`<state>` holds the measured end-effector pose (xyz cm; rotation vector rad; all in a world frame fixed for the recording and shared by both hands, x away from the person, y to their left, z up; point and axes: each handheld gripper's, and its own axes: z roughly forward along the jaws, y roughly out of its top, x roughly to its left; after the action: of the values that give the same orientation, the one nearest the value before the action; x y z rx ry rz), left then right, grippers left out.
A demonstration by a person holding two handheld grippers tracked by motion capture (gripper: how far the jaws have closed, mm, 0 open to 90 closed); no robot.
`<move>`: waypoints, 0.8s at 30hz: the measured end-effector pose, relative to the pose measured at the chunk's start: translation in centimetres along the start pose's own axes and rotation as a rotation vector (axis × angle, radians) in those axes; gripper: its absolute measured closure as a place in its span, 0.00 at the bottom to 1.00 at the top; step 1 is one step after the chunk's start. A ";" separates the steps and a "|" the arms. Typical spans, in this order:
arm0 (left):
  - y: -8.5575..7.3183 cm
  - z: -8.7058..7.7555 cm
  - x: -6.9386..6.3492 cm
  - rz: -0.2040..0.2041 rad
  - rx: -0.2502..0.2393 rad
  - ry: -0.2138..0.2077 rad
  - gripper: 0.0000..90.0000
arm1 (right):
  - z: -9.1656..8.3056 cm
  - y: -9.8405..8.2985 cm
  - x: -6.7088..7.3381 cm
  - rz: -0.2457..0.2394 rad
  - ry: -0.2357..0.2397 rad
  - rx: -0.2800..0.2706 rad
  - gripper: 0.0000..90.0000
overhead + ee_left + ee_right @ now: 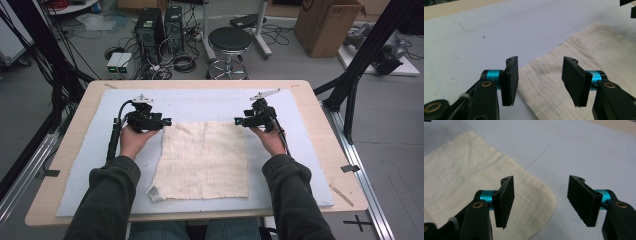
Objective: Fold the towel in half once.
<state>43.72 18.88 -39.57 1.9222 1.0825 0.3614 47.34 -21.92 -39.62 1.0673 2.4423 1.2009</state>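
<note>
Seemingly lining up a grasp, the left gripper (167, 121) and right gripper (237, 120) hover, jaws spread and empty, at the cloth's (202, 160) 11 and 1 o'clock corners, needing to lower and pinch.

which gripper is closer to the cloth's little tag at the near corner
Left. The left gripper sits at the cloth's far left corner, on the same side as the tag; the right gripper is at the far right corner.
</note>
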 end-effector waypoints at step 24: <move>-1.5 4.2 0.3 -0.066 0.091 0.065 0.54 | 2.9 -1.1 -0.6 0.084 -0.055 0.099 0.57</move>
<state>45.62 17.23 -43.25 1.9608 1.2208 0.3448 48.57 -21.09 -42.41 1.2246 2.4602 1.0687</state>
